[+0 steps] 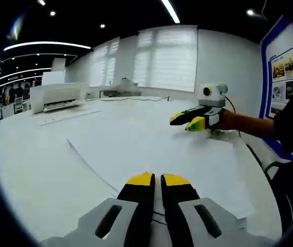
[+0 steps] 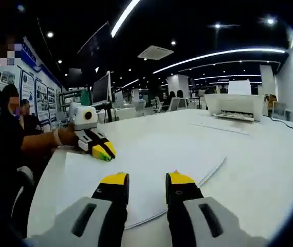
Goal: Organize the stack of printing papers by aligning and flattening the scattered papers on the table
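Left gripper [image 1: 157, 179] jaws nearly together, over paper stack [image 1: 157, 149] on white table [image 1: 28, 164]. Right gripper [image 2: 147, 180] jaws apart, above stack's near edge. Printer [image 2: 235, 106] at far side, well apart; bare tabletop between.

You have two hand-held grippers: the left hand-held gripper [image 1: 157, 180] and the right hand-held gripper [image 2: 147, 180]. You have one bench [image 1: 28, 164], and on it one stack of papers [image 1: 151, 149], with one more loose sheet [image 1: 67, 116] lying near the single printer [image 1: 56, 96]. You can see one monitor [image 2: 101, 88] on another desk behind.
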{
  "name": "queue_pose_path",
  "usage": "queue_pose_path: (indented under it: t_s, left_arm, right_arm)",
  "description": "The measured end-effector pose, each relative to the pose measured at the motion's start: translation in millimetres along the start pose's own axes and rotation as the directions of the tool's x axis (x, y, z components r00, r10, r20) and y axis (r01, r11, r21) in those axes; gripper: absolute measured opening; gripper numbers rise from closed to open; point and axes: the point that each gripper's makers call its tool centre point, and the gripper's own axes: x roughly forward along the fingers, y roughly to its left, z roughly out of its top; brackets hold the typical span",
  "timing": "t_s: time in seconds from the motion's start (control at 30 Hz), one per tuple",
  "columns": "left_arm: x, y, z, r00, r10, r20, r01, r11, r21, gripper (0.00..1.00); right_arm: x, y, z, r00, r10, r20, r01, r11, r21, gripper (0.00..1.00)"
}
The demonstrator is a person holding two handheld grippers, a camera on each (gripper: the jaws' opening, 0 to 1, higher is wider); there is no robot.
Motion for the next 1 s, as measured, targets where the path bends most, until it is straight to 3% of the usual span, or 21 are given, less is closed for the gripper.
queue_pose_path:
  t_s: [0.07,0.1,0.2,0.5,0.6,0.8,0.9,1.0]
  left_arm:
    - [-0.2,-2.9,0.1,1.000,-0.003,0.001,0.003,1.000,0.000,0.13]
    - [0.6,-1.5,0.6,1.000,-0.001,0.002,0.001,1.000,0.004,0.15]
    - [0.4,-3.0,1.0,1.000,0.015,0.003,-0.015,1.000,0.021,0.21]
    - [-0.7,5.2,3.2,0.997,0.076,0.014,-0.076,0.996,0.047,0.33]
    - [-5.9,13.4,3.1,0.996,0.088,0.022,-0.089,0.995,0.042,0.35]
    - [-21.3,9.2,9.8,0.992,0.114,0.053,-0.115,0.993,0.014,0.40]
    - [-30.9,14.1,13.9,0.988,0.137,0.075,-0.137,0.991,-0.004,0.41]
    - [-45.7,18.5,3.3,0.983,0.177,0.036,-0.177,0.984,-0.012,0.44]
  right_arm:
    - [-0.4,1.2,2.4,1.000,-0.016,-0.024,0.014,0.996,-0.093,0.25]
    - [0.1,3.2,7.0,1.000,-0.003,0.004,0.004,0.994,-0.105,0.25]
    - [0.3,11.7,5.4,1.000,-0.002,0.012,0.003,0.998,-0.064,0.26]
    - [-0.5,16.0,-6.2,0.998,-0.046,-0.039,0.040,0.989,-0.143,0.26]
    - [-4.2,13.8,-1.9,0.998,-0.058,-0.016,0.056,0.990,-0.129,0.28]
    - [-15.9,14.6,5.9,0.997,-0.072,0.026,0.074,0.992,-0.098,0.29]
    - [-27.2,16.9,13.6,0.994,-0.090,0.056,0.092,0.995,-0.041,0.31]
    - [-37.2,21.1,7.2,0.994,-0.109,0.009,0.110,0.993,-0.047,0.31]
